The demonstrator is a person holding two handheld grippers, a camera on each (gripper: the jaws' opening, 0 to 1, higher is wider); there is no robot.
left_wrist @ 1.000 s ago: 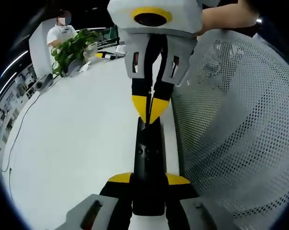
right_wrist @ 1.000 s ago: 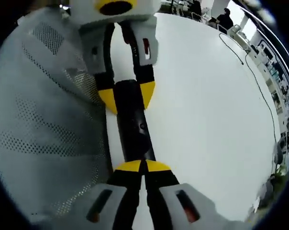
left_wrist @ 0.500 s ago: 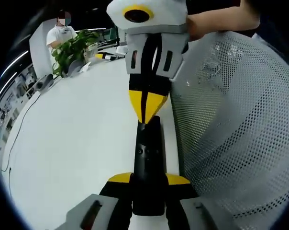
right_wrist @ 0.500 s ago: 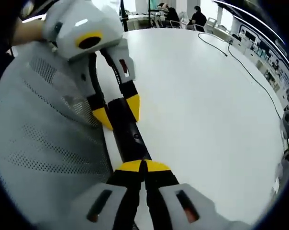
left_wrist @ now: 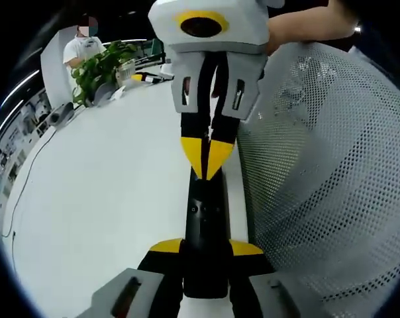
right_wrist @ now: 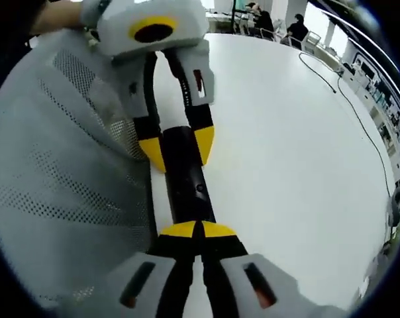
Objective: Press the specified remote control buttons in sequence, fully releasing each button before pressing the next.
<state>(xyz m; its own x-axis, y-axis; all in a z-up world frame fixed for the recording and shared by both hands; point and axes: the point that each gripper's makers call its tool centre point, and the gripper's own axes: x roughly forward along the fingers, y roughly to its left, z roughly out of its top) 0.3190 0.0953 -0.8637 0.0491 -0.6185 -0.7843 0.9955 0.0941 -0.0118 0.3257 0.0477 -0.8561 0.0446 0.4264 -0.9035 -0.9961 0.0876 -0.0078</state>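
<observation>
Left gripper view: left tool (left_wrist: 205, 248) clamps the near end of the slim black remote (left_wrist: 206, 215); right tool (left_wrist: 206, 159), tips together, touches its far end
Edges: remote lies along the white worktop (left_wrist: 107, 192) edge, perforated mesh chair back (left_wrist: 326, 179) just beside; smooth open worktop on the other side
Far end: leafy plant (left_wrist: 100, 66), seated person (left_wrist: 84, 43)

Right gripper view: right tool (right_wrist: 199, 230) shut, tips on remote (right_wrist: 187, 182); left tool (right_wrist: 177, 142) grips its far part
Extra: cable (right_wrist: 349, 99) across the worktop (right_wrist: 286, 152)

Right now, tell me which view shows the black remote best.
The left gripper view: the black remote runs up the middle with its buttons visible, held by the left gripper, the right gripper closed at its far end. In the right gripper view the remote shows less detail.
</observation>
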